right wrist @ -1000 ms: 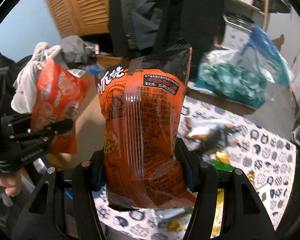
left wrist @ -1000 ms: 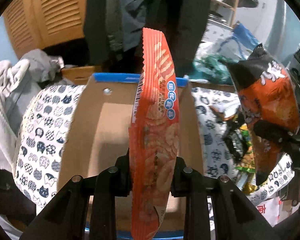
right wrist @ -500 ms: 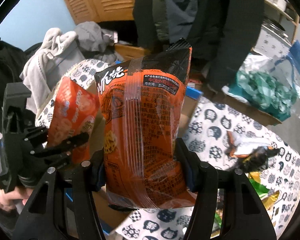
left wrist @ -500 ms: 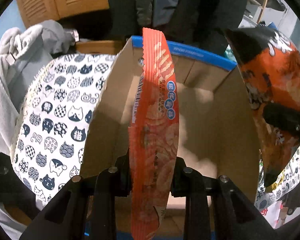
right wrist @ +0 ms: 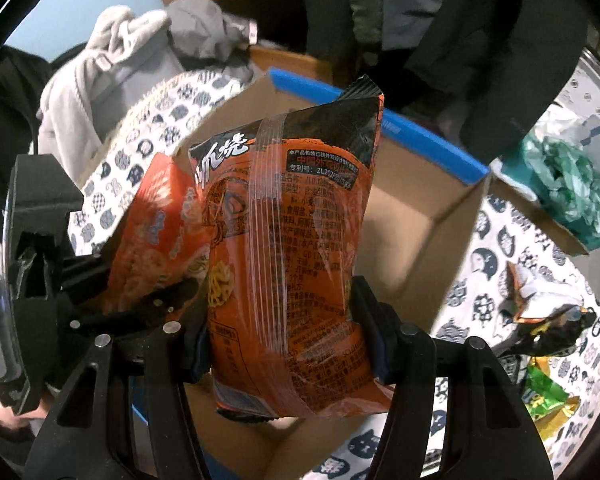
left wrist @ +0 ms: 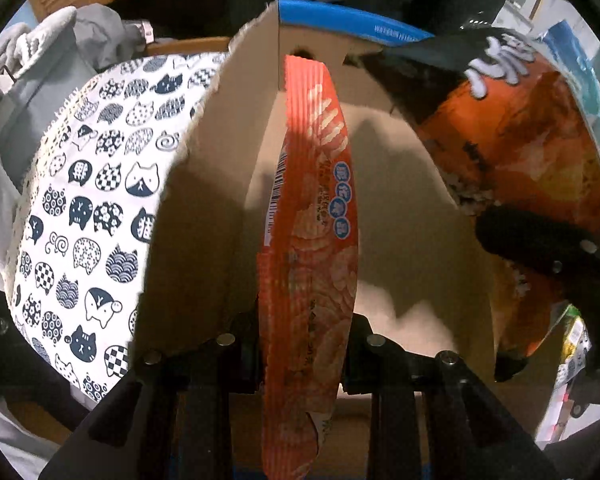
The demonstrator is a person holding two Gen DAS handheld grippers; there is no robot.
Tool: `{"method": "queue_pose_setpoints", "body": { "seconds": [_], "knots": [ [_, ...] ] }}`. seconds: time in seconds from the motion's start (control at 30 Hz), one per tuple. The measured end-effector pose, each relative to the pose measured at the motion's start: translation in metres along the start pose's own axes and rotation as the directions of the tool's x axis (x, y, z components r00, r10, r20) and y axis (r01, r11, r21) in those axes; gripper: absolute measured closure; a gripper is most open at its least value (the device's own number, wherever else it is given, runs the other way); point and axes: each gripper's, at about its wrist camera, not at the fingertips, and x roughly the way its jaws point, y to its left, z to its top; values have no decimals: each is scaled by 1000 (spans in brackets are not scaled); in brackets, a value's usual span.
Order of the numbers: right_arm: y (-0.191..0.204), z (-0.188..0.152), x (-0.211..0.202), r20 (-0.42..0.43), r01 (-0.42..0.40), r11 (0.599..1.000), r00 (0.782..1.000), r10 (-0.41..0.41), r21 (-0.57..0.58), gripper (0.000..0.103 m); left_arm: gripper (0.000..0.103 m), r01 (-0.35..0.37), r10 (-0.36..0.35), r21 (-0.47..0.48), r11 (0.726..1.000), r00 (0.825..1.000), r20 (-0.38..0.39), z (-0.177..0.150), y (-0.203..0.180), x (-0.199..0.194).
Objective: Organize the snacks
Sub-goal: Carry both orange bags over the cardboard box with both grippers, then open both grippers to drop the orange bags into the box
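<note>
Both packets were at the drop-in step, poised over the open cardboard box [left wrist: 412, 208] on the cat-print cloth [left wrist: 100, 184]. The left gripper [left wrist: 306, 344] clamped a thin, crinkly red snack packet [left wrist: 312, 216] edge-on; the right gripper [right wrist: 280, 336] squeezed a puffy, glossy orange-and-black bag [right wrist: 288, 240]. Next, each probably needed lowering inside, then releasing.

Cat-print tablecloth [left wrist: 100, 184] carries cardboard box [right wrist: 416, 216]; loose snack packets [right wrist: 540, 312] alongside.
</note>
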Motion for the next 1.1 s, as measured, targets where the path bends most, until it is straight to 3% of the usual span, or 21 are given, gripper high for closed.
{"method": "queue_pose_setpoints", "body": {
  "seconds": [0.47, 0.63, 0.73, 0.87, 1.1],
  "knots": [
    [5, -14, 39, -93, 52, 998, 994, -54, -26, 43, 74, 5, -6, -16, 1000, 999, -53, -5, 0, 14],
    [6, -13, 33, -79, 28, 1000, 997, -28, -11, 40, 59, 34, -36, -34, 999, 998, -54, -8, 0, 6],
    [5, -12, 21, -45, 47, 999, 998, -47, -9, 30, 49, 23, -24, -20, 1000, 999, -33, -9, -3, -7],
    [0, -12, -3, 11, 49, 999, 999, -49, 11, 27, 30, -10, 11, -11, 1000, 1000, 28, -9, -12, -29],
    [-14, -22, -48, 94, 62, 998, 993, -65, 31, 24, 26, -43, 40, 23, 999, 991, 127, -2, -23, -59]
  ]
}}
